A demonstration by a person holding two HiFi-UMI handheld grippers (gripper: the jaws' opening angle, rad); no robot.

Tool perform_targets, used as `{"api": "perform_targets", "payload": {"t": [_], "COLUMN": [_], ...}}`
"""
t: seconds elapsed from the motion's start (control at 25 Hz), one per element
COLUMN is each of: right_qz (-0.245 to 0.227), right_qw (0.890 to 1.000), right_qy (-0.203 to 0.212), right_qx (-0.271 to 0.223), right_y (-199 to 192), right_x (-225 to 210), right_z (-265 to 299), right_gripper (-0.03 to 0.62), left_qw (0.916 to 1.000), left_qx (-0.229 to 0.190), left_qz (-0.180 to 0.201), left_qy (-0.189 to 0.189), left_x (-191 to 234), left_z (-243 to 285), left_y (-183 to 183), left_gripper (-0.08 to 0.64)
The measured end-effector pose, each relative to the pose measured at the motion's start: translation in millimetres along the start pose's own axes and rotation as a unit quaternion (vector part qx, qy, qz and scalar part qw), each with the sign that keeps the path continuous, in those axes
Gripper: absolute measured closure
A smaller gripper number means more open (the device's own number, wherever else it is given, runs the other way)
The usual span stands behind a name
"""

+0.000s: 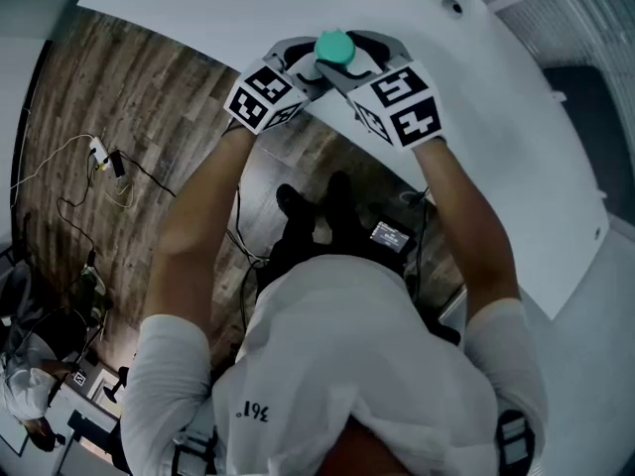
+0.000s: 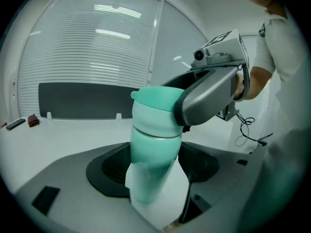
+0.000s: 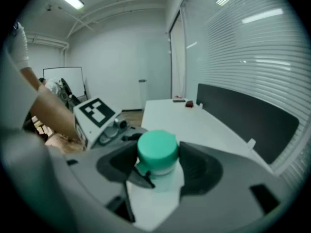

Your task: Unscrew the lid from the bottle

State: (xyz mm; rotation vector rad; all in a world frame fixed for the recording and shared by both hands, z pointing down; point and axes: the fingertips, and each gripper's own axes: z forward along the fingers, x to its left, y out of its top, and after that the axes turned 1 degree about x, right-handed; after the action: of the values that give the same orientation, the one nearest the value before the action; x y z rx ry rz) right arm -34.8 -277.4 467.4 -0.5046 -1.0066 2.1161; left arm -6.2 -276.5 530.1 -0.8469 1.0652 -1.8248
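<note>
A teal bottle [image 2: 151, 171] is held in the air above the near edge of the white table [image 1: 476, 147]. My left gripper [image 2: 153, 176] is shut on the bottle's body, with the dark jaw pads on either side of it. The round teal lid [image 3: 157, 149] sits on the bottle's top, and my right gripper [image 3: 158, 168] is shut on the lid. In the head view the lid [image 1: 334, 46] shows from above between the left gripper [image 1: 306, 65] and the right gripper [image 1: 355, 59], which meet around it. The bottle's base is hidden.
A dark low panel [image 2: 82, 101] runs along the table's far side, with a small red item [image 2: 33, 120] and a dark item [image 2: 14, 124] near it. Under the table's edge lies wooden floor with cables and a power strip [image 1: 99, 152]. Another person [image 1: 25, 390] stands at lower left.
</note>
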Motion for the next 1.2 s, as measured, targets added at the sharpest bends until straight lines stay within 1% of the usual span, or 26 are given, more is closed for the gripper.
{"api": "perform_targets", "payload": {"t": [0.08,0.12,0.2,0.28,0.36,0.48,0.6,0.68,0.76,0.84,1.04,1.2], "right_qz": [-0.008,-0.008,-0.003,0.004,0.013,0.030,0.047,0.056,0.058,0.052,0.036,0.003], "right_qw": [1.000,1.000,1.000,1.000,1.000,0.999,0.996,0.994,0.994,0.995,0.998,1.000], "right_qy": [0.007,0.006,-0.002,-0.011,-0.021,-0.040,-0.067,-0.085,-0.089,-0.081,-0.050,-0.012], "right_qx": [0.007,0.007,0.003,-0.002,-0.007,-0.017,-0.027,-0.031,-0.034,-0.035,-0.027,-0.014], "right_y": [-1,-1,-1,-2,-2,-1,-1,-2,-2,-1,-2,-2], "right_x": [0,0,0,0,0,2,1,-2,-2,0,4,7], "right_z": [1,1,2,1,0,-1,1,2,2,2,2,4], "right_gripper": [0.310,0.310,0.310,0.310,0.310,0.310,0.310,0.310,0.310,0.310,0.310,0.310], "left_qw": [0.9999,1.0000,0.9996,0.9974,0.9933,0.9854,0.9776,0.9750,0.9752,0.9784,0.9889,0.9959], "left_qx": [0.005,0.005,-0.005,-0.020,-0.028,-0.036,-0.041,-0.039,-0.038,-0.037,-0.027,-0.015], "left_qz": [0.006,0.006,-0.002,-0.012,-0.023,-0.044,-0.070,-0.080,-0.081,-0.075,-0.052,-0.029], "left_qy": [-0.009,-0.003,0.027,0.069,0.110,0.160,0.194,0.204,0.202,0.189,0.136,0.084], "left_x": [-1,0,0,2,2,2,9,12,12,10,7,4], "left_z": [0,0,-2,-5,-6,-5,-3,-1,-1,-2,-3,-3], "left_y": [0,0,1,-1,-5,-9,-8,-7,-7,-8,-9,-9], "left_gripper": [0.241,0.241,0.241,0.241,0.241,0.241,0.241,0.241,0.241,0.241,0.241,0.241]}}
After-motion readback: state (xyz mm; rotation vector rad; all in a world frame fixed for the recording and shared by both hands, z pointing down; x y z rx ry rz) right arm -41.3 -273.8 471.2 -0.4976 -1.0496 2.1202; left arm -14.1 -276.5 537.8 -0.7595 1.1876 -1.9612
